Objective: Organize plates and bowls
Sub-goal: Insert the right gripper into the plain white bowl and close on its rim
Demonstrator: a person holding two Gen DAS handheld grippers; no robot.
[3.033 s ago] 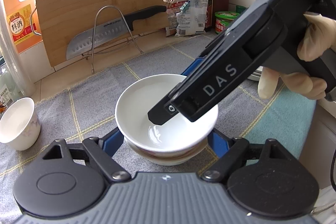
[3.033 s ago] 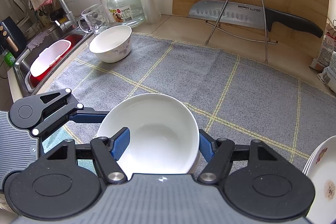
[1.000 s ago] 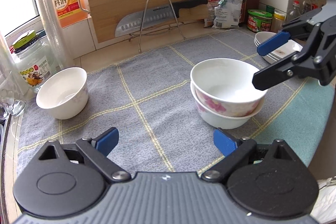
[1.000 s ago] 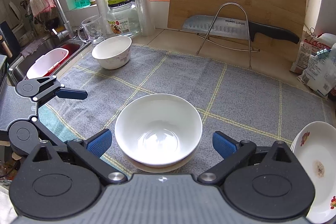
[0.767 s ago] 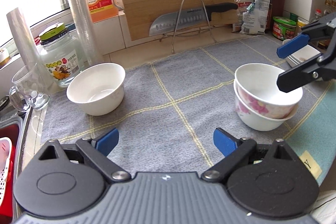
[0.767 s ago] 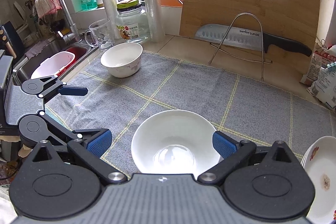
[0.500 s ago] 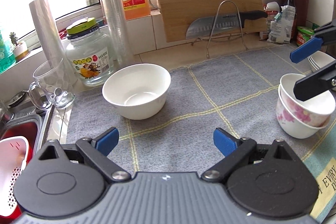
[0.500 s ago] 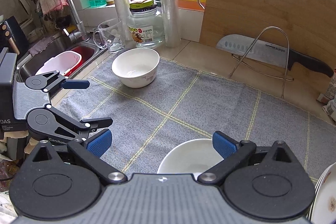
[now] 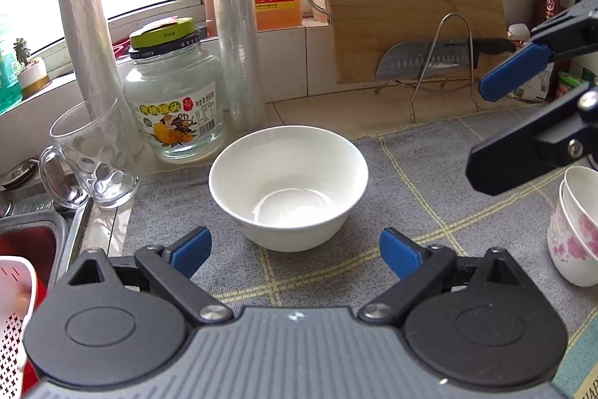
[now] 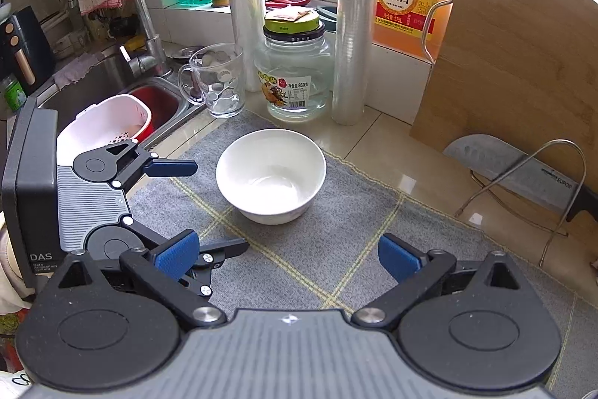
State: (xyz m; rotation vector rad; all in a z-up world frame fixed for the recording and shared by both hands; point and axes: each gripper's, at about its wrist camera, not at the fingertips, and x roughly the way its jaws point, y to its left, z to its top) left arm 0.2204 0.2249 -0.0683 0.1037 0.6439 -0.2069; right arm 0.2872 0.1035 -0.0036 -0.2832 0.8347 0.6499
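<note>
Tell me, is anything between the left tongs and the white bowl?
Nothing but bare grey cloth lies between the open left tongs and the white bowl, as the left wrist view shows.

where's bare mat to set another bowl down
Bare grey mat lies between the white bowl and the knife stand. It is crowded behind the bowl: glass mug, jar, film rolls.
</note>
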